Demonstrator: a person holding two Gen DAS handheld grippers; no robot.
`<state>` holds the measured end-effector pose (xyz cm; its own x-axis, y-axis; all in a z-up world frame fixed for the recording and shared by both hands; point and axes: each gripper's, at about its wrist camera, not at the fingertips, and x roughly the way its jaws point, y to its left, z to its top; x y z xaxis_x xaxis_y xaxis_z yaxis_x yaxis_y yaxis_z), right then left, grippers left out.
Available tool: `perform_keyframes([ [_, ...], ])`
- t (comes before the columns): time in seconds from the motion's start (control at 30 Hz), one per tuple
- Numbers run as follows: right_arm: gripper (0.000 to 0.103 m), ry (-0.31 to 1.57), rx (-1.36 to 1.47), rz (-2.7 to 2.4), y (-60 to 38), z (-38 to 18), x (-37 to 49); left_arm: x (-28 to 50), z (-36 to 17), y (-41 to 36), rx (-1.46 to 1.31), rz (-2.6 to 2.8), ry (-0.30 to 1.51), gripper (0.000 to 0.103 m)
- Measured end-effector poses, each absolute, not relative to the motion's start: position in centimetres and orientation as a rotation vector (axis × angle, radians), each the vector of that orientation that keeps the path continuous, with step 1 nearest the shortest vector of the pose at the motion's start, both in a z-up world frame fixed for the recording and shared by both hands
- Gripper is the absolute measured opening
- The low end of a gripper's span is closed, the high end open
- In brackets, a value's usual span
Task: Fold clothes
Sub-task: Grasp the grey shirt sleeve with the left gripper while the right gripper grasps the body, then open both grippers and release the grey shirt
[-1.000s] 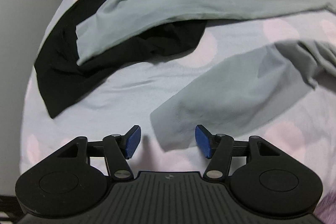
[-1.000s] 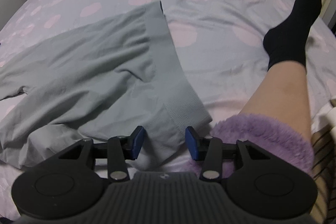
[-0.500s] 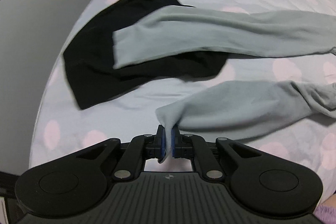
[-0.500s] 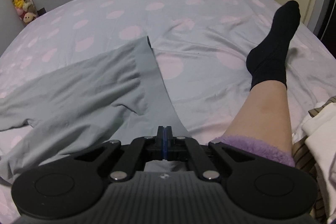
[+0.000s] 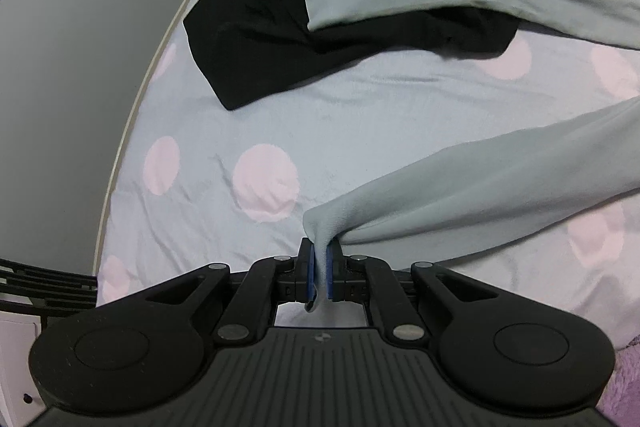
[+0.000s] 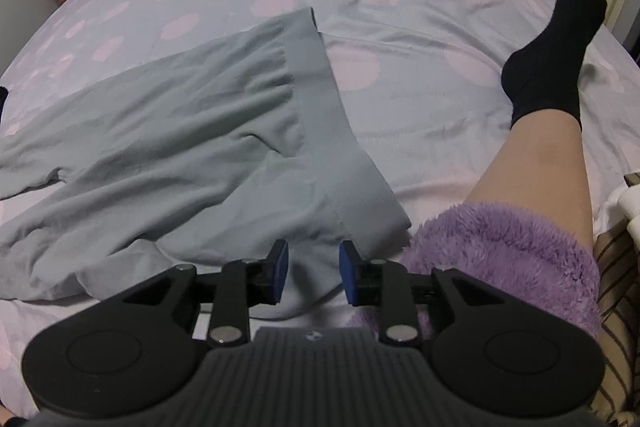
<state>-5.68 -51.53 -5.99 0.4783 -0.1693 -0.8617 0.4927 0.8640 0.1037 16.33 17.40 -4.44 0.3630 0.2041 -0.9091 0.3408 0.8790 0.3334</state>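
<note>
Left gripper (image 5: 319, 273) now pinched on the lifted leg cuff of the grey leggings (image 5: 500, 187) on the bed (image 5: 280, 107), right gripper (image 6: 313, 273) just reopened astride the waistband (image 6: 348, 187), ungripped — fold half-ready.

Bare bed (image 6: 420, 39) lies open ahead; a leg (image 6: 536, 163) blocks the right, a black garment (image 5: 256, 39) the far left.

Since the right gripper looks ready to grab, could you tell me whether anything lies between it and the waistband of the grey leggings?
Nothing visible does. The right gripper has just been opening, and the grey leggings waistband corner already lies between its pads, untouched by the purple fleece beside it.
</note>
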Motion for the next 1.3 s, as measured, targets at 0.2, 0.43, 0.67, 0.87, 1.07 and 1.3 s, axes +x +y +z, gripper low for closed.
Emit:
perform_keyframes([
  [0.2, 0.058, 1.034, 0.419, -0.444, -53.0, -7.3, -4.8, 16.6, -5.3, 17.0, 0.543, -0.088, 1.212, 0.004],
  [0.43, 0.003, 1.044, 0.460, -0.469, -53.2, -8.5, -3.1, 16.3, -4.1, 17.2, 0.532, -0.107, 1.197, 0.004],
  [0.67, 0.002, 0.831, 0.413, -0.527, -53.8, -3.6, -2.4, 18.5, -1.3, 17.4, 0.437, -0.074, 1.114, 0.004],
  [0.87, 0.002, 0.788, 0.392, -0.580, -55.5, -2.7, 1.8, 22.8, -3.0, 15.9, 0.389, 0.023, 1.113, 0.004],
  [1.07, 0.006, 0.833, 0.388, -0.573, -55.7, -4.2, 4.8, 24.7, -4.8, 14.7, 0.384, 0.013, 1.087, 0.013],
  [1.3, 0.013, 0.831, 0.327, -0.582, -56.3, -3.4, 4.1, 24.1, -3.2, 16.1, 0.407, -0.040, 0.978, 0.020],
])
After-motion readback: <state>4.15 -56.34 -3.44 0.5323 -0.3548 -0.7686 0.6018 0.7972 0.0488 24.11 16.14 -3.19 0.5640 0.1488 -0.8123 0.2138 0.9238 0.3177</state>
